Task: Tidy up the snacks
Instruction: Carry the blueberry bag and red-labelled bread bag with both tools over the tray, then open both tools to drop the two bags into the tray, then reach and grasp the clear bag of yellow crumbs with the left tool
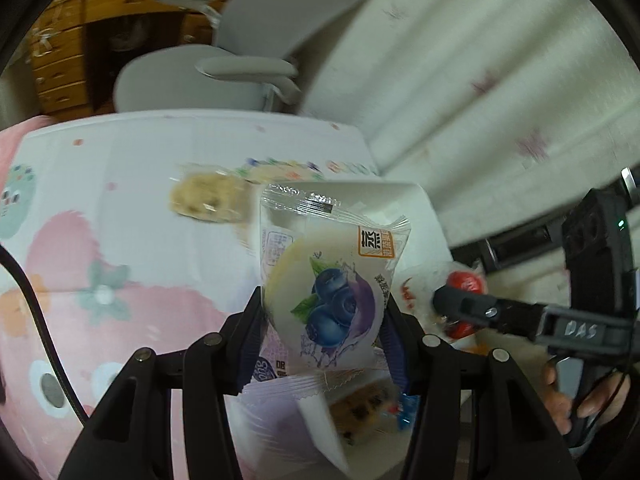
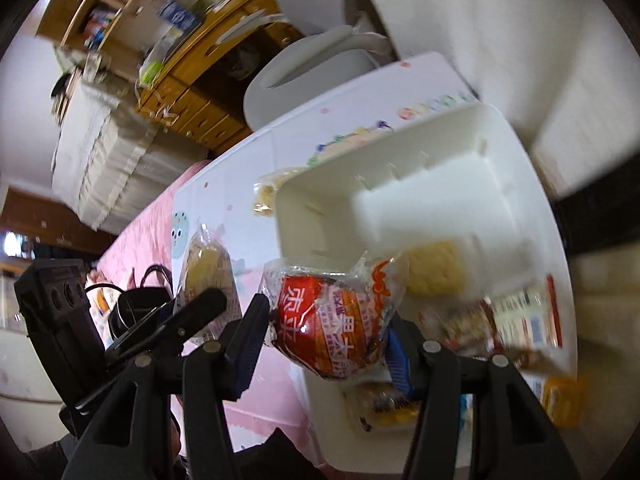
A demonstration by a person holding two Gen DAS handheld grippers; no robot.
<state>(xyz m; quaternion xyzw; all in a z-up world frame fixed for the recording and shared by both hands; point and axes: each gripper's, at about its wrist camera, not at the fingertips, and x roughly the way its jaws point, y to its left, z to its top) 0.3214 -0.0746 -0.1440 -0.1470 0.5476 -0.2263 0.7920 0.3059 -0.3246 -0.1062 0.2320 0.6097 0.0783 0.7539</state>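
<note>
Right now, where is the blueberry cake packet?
The blueberry cake packet is clamped between the left gripper fingers, centre of the left wrist view, held above the white box, with the right gripper's red snack packet just to its right.

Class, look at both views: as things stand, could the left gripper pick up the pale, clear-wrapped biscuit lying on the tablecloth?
Probably not yet. The left gripper is already shut on a blueberry-printed clear snack packet, so its fingers are full. The biscuit itself lies uncovered on the patterned tablecloth.
</note>
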